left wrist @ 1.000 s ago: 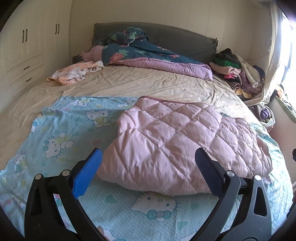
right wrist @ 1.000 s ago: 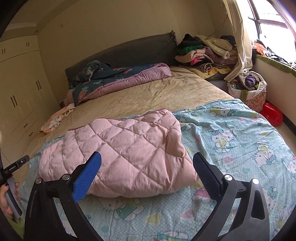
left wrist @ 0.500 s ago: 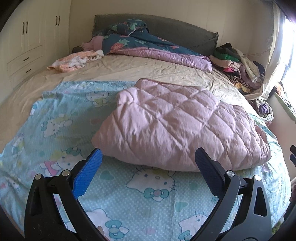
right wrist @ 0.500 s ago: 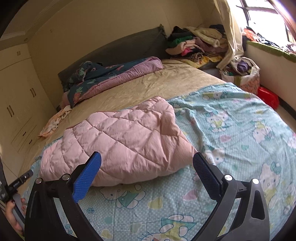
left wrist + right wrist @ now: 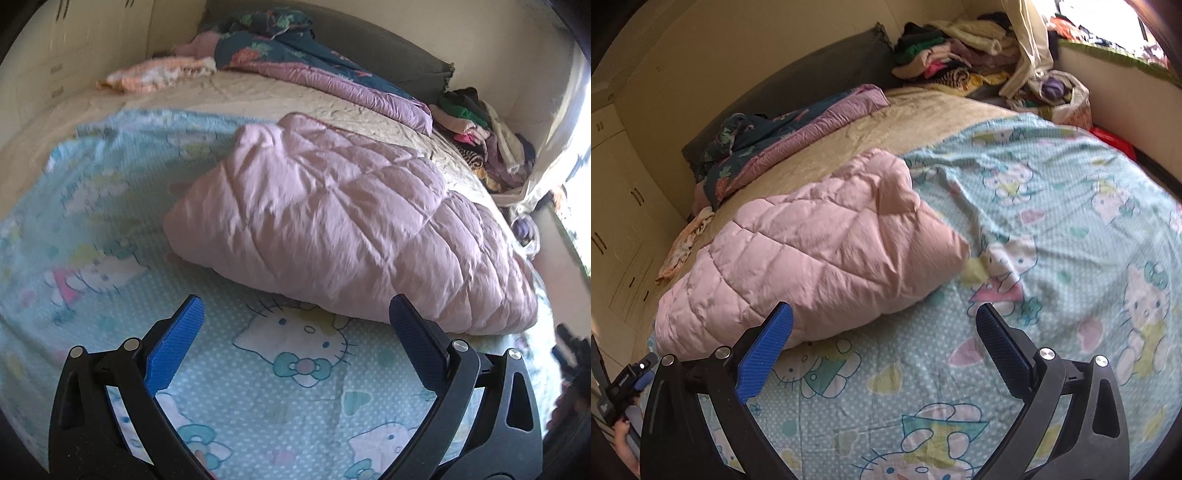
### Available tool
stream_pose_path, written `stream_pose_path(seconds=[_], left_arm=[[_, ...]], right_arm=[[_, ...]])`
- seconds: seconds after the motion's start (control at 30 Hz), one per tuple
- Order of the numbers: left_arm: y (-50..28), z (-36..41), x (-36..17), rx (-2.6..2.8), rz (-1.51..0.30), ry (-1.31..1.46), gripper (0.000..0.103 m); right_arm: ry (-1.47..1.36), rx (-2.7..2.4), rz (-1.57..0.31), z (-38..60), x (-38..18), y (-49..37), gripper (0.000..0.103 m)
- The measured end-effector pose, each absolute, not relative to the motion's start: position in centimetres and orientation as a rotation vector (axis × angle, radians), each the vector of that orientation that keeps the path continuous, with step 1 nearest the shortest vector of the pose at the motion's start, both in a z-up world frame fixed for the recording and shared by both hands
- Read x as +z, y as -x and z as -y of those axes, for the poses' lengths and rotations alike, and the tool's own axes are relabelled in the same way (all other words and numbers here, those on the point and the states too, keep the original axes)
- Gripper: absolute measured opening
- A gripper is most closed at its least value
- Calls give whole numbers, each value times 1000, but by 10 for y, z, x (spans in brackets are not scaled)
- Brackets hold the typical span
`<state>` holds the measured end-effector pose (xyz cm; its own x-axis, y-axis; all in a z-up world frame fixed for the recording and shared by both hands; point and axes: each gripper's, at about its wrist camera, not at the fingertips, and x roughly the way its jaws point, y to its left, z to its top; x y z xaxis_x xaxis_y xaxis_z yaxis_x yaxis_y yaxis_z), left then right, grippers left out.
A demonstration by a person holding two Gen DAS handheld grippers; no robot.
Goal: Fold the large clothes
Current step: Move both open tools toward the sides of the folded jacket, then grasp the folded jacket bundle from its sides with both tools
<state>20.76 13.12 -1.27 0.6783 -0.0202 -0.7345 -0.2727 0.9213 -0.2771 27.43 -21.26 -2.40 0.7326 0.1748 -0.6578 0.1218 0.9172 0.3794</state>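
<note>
Turquoise cartoon-cat sheet [image 5: 295, 402] covers the near half of the bed and offers wide flat room on both sides. On it lies the pink quilted garment [image 5: 332, 221], bunched rather than flat, its near hem just beyond both tools. Left gripper [image 5: 295, 319] and right gripper [image 5: 884, 319] hang spread and empty; each should probably pinch one near corner low, at the hem.
</note>
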Motion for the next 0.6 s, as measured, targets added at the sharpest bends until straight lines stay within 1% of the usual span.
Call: stream_pose_path(seconds=[0.23,0.37,0.6], left_arm=[[-226,-148,-32,132,-842,578,94],[-236,-150,-37,138,-841,608,94],[-257,-158,-54,121,-852,742,94]], right_arm=[[-516,31,-799,214,-42,-297,99],[-548,31,-833,212,-52,-314,99],[-604,31,-885,208,-71,-346,99]])
